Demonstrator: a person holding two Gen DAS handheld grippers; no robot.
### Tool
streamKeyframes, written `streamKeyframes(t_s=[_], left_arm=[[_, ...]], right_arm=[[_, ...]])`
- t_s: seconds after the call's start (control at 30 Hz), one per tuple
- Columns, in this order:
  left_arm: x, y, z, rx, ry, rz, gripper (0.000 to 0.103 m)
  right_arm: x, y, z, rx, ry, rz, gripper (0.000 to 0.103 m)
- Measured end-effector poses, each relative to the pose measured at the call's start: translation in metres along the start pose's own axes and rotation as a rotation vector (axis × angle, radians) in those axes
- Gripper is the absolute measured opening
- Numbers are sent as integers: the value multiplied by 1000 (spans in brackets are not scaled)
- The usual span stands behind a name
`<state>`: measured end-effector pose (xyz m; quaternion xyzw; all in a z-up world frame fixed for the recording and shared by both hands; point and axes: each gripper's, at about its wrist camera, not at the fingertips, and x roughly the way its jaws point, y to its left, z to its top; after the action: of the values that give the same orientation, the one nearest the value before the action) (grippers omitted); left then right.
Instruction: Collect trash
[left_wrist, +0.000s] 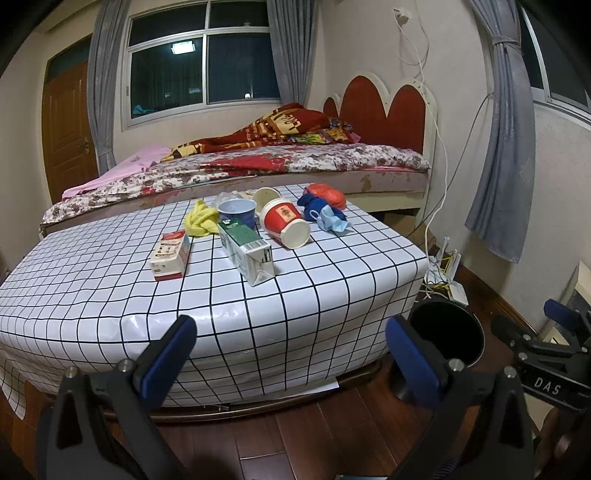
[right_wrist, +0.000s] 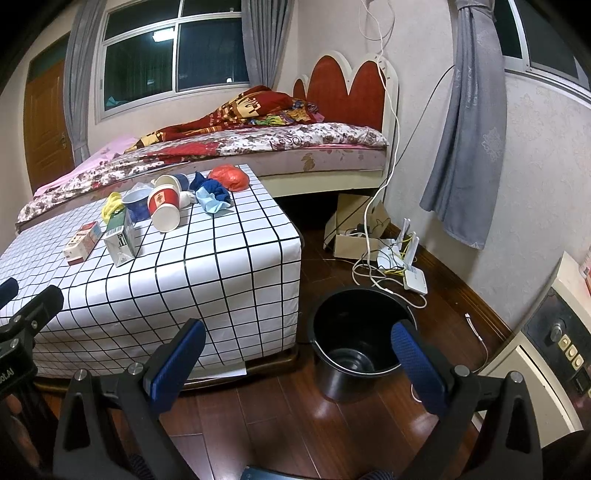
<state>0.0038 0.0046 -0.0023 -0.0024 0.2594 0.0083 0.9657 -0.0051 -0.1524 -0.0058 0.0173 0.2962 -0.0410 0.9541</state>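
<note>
Trash lies on a table with a white checked cloth (left_wrist: 110, 295) (right_wrist: 229, 258): a green carton (left_wrist: 245, 249) (right_wrist: 120, 236), a small red-and-white box (left_wrist: 170, 254) (right_wrist: 82, 243), a tipped red paper cup (left_wrist: 286, 221) (right_wrist: 164, 206), a blue cup (left_wrist: 237, 212), a yellow rag (left_wrist: 201, 219), a blue face mask (left_wrist: 332, 218) (right_wrist: 210, 201), an orange bag (left_wrist: 327, 194) (right_wrist: 229, 176). A black bucket (right_wrist: 360, 339) (left_wrist: 447, 332) stands on the floor right of the table. My left gripper (left_wrist: 291, 354) is open and empty before the table. My right gripper (right_wrist: 299, 358) is open and empty near the bucket.
A bed (left_wrist: 258, 166) stands behind the table. Cables, a cardboard box and routers (right_wrist: 391, 254) lie on the wooden floor by the wall. A safe-like cabinet (right_wrist: 554, 339) stands at the right. Grey curtains (right_wrist: 465, 129) hang by the windows.
</note>
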Motion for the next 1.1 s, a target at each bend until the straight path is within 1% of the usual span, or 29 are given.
streamKeyframes(t_s=[1.1], left_arm=[[-1,-1,-6,-3,15,0,103]], right_arm=[[-1,-3,3,4,-1,1,102]])
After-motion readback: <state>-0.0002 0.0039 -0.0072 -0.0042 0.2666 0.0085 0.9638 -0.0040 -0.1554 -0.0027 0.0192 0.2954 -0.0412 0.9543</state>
